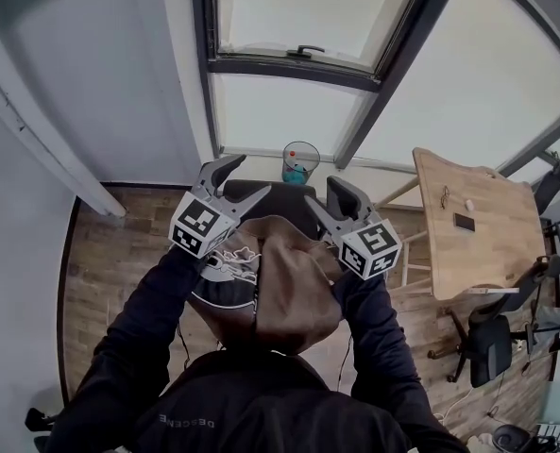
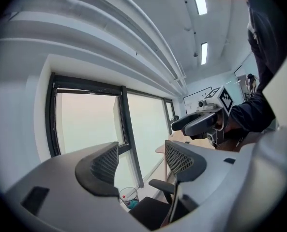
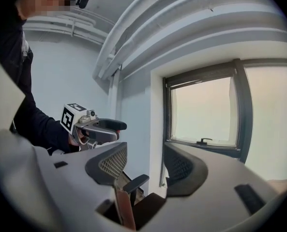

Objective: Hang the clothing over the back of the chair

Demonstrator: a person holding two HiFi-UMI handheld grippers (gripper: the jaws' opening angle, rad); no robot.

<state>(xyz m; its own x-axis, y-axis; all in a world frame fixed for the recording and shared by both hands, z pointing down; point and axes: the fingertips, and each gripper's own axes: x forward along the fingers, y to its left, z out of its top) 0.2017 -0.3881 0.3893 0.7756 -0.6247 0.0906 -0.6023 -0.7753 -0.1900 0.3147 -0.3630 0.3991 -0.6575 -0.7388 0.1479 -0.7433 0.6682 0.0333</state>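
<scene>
- Head view: the left gripper [image 1: 245, 179] and right gripper [image 1: 333, 201] are both up, with jaws spread and pointing away from the person toward the window. The brown clothing [image 1: 289, 281] bunches below and behind both sets of jaws, on the person's side, between the two forearms. The dark chair [image 1: 275, 196] shows just past it, between the jaw tips. The clothing looks draped over the chair back, though the back itself is hidden under the cloth. Both grippers sit about equally near it, one at each side.
- Left gripper view: the left gripper [image 2: 142, 161] has its jaws wide with nothing between the pads. The chair [image 2: 155, 207] seat and armrest lie low ahead. The right gripper [image 2: 201, 122] is level beside it.
- Right gripper view: the right gripper [image 3: 145, 164] has its jaws wide and the gap empty. A brown strip of clothing [image 3: 125, 209] hangs under the left pad's base, not pinched. The left gripper [image 3: 97, 129] is alongside.
- Judgement: any regrasp means coming back and down, since the cloth is behind the jaws rather than ahead.
</scene>
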